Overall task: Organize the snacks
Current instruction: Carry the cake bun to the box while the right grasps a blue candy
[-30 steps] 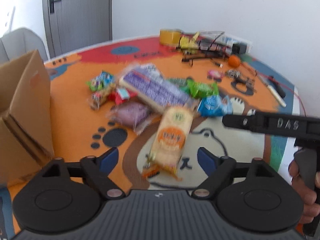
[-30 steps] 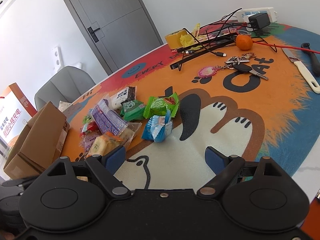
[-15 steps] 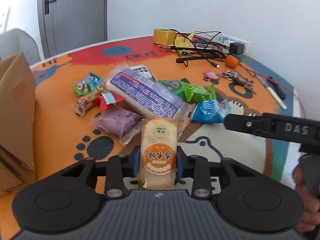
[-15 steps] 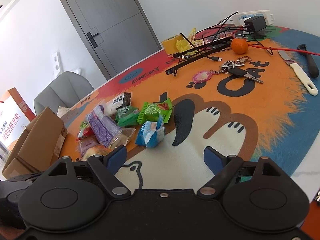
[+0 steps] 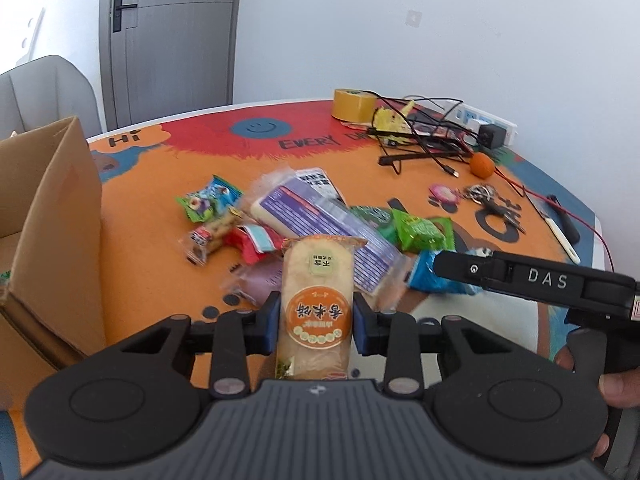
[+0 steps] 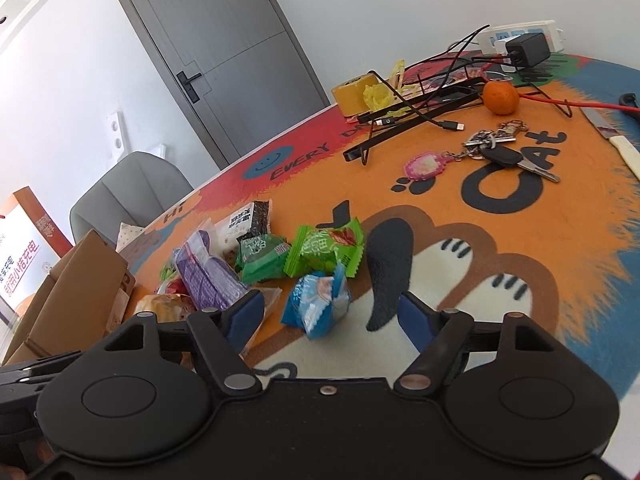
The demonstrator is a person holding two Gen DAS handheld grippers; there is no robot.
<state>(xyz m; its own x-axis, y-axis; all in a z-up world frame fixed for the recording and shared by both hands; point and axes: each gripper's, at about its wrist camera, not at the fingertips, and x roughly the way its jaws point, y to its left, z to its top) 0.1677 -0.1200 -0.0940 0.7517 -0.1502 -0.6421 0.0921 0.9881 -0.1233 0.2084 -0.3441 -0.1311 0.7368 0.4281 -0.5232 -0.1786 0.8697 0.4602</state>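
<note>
My left gripper (image 5: pixel 316 322) is shut on a pale rice-cracker packet (image 5: pixel 318 276) with an orange round label, held upright between the blue pads in front of the snack pile. Loose snacks lie on the orange cartoon mat: a long purple pack (image 5: pixel 320 216), green packets (image 6: pixel 324 252) and a blue packet (image 6: pixel 318 304). My right gripper (image 6: pixel 332 316) has its jaws closing. The blue packet lies between its fingertips, nearer the left one, and neither pad touches it. An open cardboard box (image 5: pixel 52 216) stands at the left.
At the table's far side are a yellow tape roll (image 5: pixel 352 104), tangled cables with a power strip (image 6: pixel 520 40), an orange fruit (image 6: pixel 500 96), keys (image 6: pixel 496 152) and a knife (image 6: pixel 624 148). A grey chair (image 6: pixel 128 192) stands behind the box. A hand (image 5: pixel 616 384) holds the right tool's handle.
My left gripper closed on the rice-cracker packet and now holds it raised off the mat. My right gripper's jaws have narrowed and the blue packet now lies between its fingertips.
</note>
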